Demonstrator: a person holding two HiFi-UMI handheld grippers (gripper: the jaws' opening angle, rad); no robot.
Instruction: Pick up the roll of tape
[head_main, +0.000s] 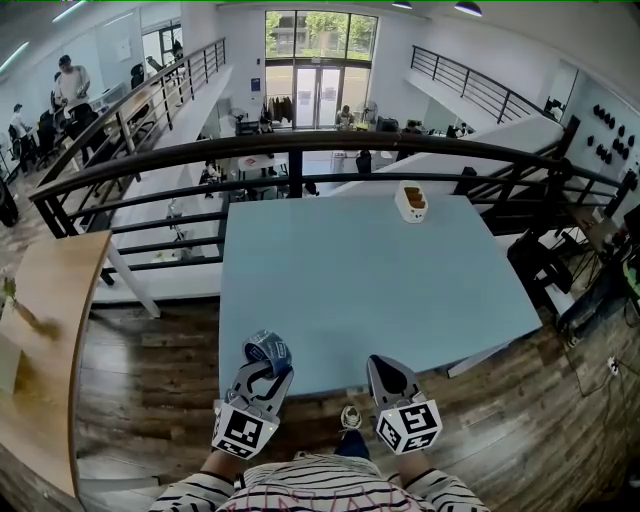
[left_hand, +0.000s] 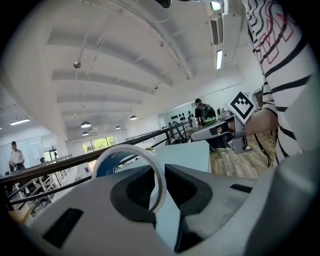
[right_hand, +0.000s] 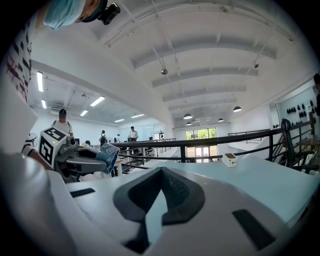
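The roll of tape (head_main: 268, 348), a thin white ring with a blue core, stands on edge between the jaws of my left gripper (head_main: 266, 364), which is shut on it just over the near edge of the light blue table (head_main: 350, 290). In the left gripper view the tape roll (left_hand: 131, 159) rises out of the jaws of the left gripper (left_hand: 161, 174). My right gripper (head_main: 386, 366) hovers to the right at the same table edge, shut with nothing in it. From the right gripper view, the right gripper (right_hand: 161, 171) has its tips together, and the tape roll (right_hand: 108, 156) shows at left.
A small white box-shaped device (head_main: 411, 202) sits at the table's far edge. A black railing (head_main: 300, 150) curves behind the table, with a drop to a lower floor beyond. A wooden counter (head_main: 50, 330) stands at left. Wooden floor surrounds the table.
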